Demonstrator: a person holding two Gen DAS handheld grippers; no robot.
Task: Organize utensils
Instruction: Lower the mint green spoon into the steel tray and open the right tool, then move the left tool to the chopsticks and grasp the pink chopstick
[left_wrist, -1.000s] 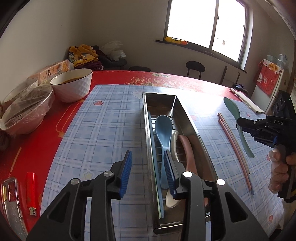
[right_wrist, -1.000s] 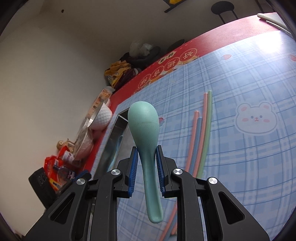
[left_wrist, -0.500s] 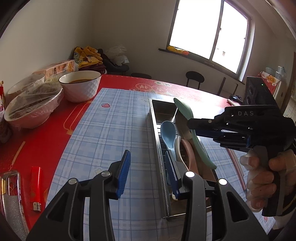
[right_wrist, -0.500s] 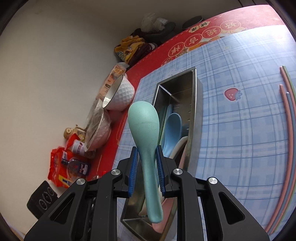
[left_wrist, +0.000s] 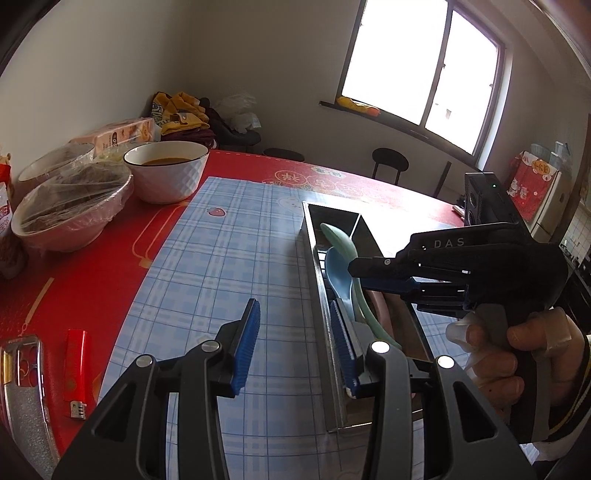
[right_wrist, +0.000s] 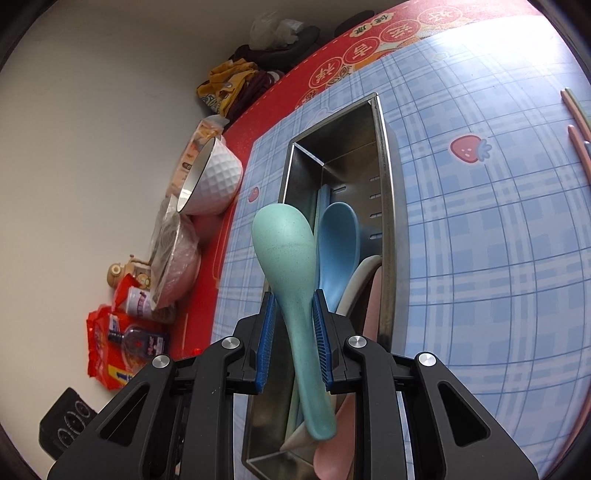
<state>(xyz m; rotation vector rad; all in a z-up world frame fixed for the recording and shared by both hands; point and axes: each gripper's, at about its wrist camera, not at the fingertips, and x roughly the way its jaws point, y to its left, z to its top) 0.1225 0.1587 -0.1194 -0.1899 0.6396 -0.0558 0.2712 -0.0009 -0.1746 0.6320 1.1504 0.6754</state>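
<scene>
In the left wrist view, the left gripper (left_wrist: 293, 341) is seen with its jaws parted and nothing between them; its right finger hangs at the near left wall of a long steel utensil tray (left_wrist: 317, 295) that rests on a blue checked mat (left_wrist: 229, 266) over a red tablecloth (left_wrist: 74, 266). Over the tray, the right gripper (left_wrist: 354, 275) is held in a person's hand (left_wrist: 517, 354), and a green spoon (left_wrist: 341, 243) is pinched by its handle, the bowl end reaching toward the tray's far end. A blue spoon (left_wrist: 338, 277) is seen lying in the tray beneath it. A white bowl (left_wrist: 166, 175), a wrapped bowl (left_wrist: 70, 218) and a red lighter (left_wrist: 75, 373) are placed on the cloth to the left. In the right wrist view, the right gripper (right_wrist: 293, 332) is seen clamped on the green spoon (right_wrist: 291, 280), whose handle is pressed between the blue pads; the spoon is held above the open tray (right_wrist: 388, 221), whether it touches the utensils below cannot be told. The blue spoon (right_wrist: 338, 247), a white one (right_wrist: 360, 277) and a pink one (right_wrist: 373, 306) are laid inside. Coloured chopsticks (right_wrist: 576, 122) are left on the mat at the right edge.
</scene>
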